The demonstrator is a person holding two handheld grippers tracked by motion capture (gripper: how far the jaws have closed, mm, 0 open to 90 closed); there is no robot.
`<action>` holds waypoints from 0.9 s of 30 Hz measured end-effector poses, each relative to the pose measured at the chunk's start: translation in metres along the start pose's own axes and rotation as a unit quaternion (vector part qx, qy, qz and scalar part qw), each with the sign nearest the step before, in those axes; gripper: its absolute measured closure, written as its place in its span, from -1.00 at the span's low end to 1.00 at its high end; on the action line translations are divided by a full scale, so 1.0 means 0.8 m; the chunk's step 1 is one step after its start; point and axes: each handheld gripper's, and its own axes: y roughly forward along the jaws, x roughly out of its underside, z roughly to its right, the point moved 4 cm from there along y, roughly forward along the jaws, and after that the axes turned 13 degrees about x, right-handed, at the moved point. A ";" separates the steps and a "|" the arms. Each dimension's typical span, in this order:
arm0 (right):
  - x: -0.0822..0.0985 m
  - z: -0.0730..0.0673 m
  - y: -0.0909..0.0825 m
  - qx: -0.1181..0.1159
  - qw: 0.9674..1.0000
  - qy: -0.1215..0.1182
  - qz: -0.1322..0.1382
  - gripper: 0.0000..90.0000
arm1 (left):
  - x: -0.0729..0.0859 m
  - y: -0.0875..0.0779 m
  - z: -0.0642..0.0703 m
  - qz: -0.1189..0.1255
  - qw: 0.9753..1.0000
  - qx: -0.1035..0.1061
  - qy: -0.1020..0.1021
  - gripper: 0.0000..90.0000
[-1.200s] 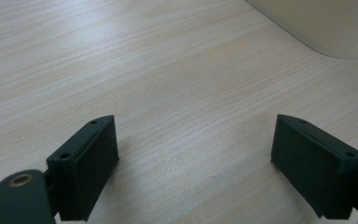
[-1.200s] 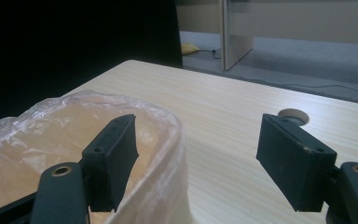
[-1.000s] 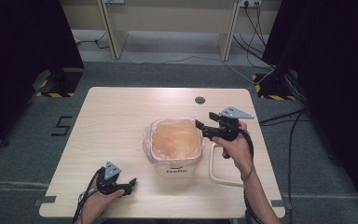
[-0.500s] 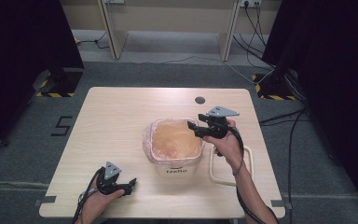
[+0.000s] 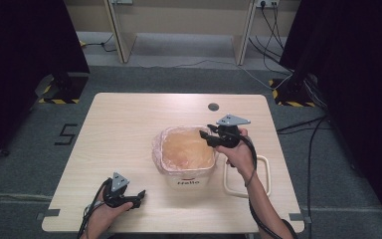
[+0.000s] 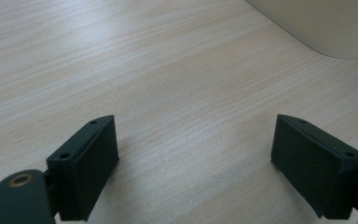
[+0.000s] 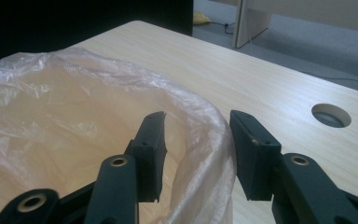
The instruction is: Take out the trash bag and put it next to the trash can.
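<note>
Bag [image 7: 74, 107] rim sits between right tool [image 7: 198, 154] jaws, just been closing, not yet pinching; bite only plastic, not bin [image 5: 189, 180] wall. Left tool [image 6: 196, 163] open, idle on surface [image 6: 168, 70].

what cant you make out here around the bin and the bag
- Bin inside: high view, the bag liner covers it.
- Whether the right gripper pads touch the liner rim: right gripper view; its jaws have just been closing astride it.
- Bin's red label: high view, too small.
</note>
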 end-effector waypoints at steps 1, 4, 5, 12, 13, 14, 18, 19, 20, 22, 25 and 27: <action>0.000 0.000 0.000 0.001 1.000 -0.001 0.001 0.36 | 0.000 0.000 0.000 0.000 1.000 0.000 0.000 -0.69; 0.000 -0.001 0.000 0.003 1.000 -0.006 0.006 0.44 | 0.000 0.000 0.000 0.000 1.000 0.000 0.000 -0.69; 0.000 -0.002 0.000 0.005 1.000 -0.011 0.010 0.47 | 0.000 0.000 0.000 0.000 1.000 0.000 0.000 -0.69; -0.008 -0.001 -0.008 0.033 0.998 -0.041 0.044 0.68 | 0.000 0.000 0.000 -0.001 1.000 0.000 0.001 -0.69; -0.010 -0.002 -0.009 0.034 0.997 -0.042 0.047 0.69 | 0.000 0.000 0.000 -0.001 1.000 0.000 0.001 -0.69; -0.011 -0.002 -0.010 0.033 0.997 -0.045 0.054 0.70 | 0.000 0.000 0.000 -0.001 1.000 0.000 0.001 -0.69; -0.014 -0.004 -0.012 0.032 0.996 -0.041 0.066 0.72 | 0.000 0.000 0.000 -0.001 1.000 0.000 0.001 -0.69; -0.014 -0.004 -0.012 0.032 0.996 -0.040 0.067 0.73 | 0.000 0.000 0.000 -0.001 1.000 0.000 0.001 -0.69; -0.015 -0.005 -0.013 0.031 0.996 -0.040 0.070 0.74 | 0.000 0.000 0.000 -0.001 1.000 0.000 0.001 -0.69; -0.018 -0.006 -0.016 0.029 0.996 -0.039 0.075 0.77 | 0.000 0.000 0.000 -0.001 1.000 0.000 0.001 -0.69; -0.021 -0.007 -0.019 0.026 0.996 -0.036 0.080 0.80 | 0.000 0.000 0.000 -0.001 1.000 0.001 0.002 -0.68; -0.022 -0.008 -0.021 0.022 0.996 -0.033 0.081 0.84 | 0.000 0.000 0.001 -0.001 1.000 0.001 0.002 -0.68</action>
